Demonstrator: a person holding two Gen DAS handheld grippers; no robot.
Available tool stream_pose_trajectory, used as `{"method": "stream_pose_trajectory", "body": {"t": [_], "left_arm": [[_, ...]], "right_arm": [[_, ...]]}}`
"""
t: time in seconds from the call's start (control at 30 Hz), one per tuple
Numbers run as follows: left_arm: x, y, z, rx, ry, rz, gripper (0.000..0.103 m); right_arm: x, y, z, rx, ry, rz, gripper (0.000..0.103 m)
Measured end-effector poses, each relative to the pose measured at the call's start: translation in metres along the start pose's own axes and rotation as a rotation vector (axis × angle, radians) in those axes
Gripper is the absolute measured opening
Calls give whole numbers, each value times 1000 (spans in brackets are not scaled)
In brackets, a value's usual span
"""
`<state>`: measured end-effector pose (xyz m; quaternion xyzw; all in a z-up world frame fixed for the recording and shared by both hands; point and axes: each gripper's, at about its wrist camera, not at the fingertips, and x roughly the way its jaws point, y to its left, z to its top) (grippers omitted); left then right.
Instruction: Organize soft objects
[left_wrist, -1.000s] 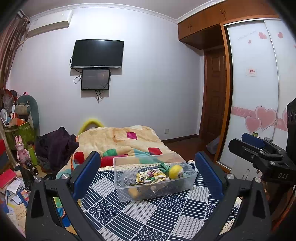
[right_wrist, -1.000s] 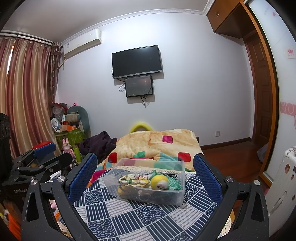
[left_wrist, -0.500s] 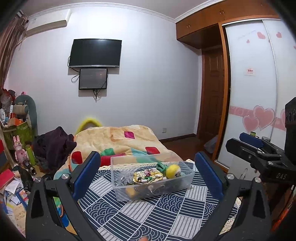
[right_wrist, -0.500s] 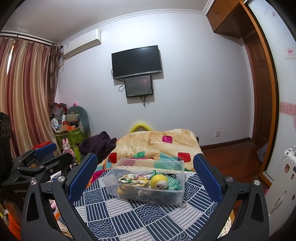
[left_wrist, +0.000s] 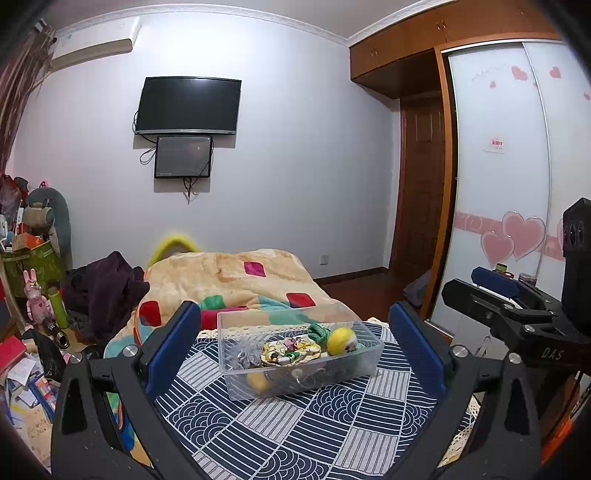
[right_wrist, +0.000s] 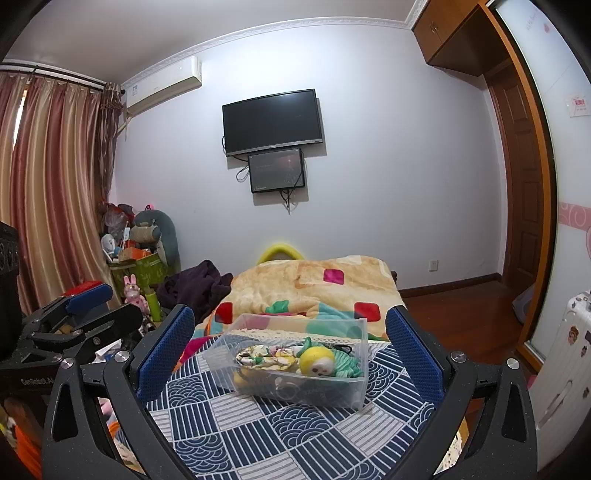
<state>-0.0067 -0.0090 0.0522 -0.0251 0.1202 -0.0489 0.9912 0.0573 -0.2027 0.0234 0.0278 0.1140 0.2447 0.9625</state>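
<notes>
Big bed (left_wrist: 240, 284) at the back, under an orange blanket (right_wrist: 314, 288) with red and green squares. Closer in, a blue and white patterned cloth (left_wrist: 295, 417) spread flat. On that cloth, a clear plastic box (left_wrist: 299, 354), sitting near the far edge. Inside the box, soft things piled together: a yellow ball-head doll (right_wrist: 317, 362) in a green frilly dress, a flowery cloth bundle (left_wrist: 291, 351) just beside it, a gray fuzzy bit (left_wrist: 246, 359) at the left end. Something yellow lower down, too blurry to name.

Left gripper (left_wrist: 295, 350) spread wide, blue pads (left_wrist: 168, 349) well apart, holding nothing, box between them but farther off. Right gripper (right_wrist: 291, 354) also spread wide and holding nothing, facing the same box.
</notes>
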Motion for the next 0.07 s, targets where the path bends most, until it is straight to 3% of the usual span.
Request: {"method": "stream_pose_trajectory", "body": {"t": [0.07], "left_arm": [[0,0,0,-3,2,1,103]], "right_arm": [[0,0,0,1,0,1,103]]}}
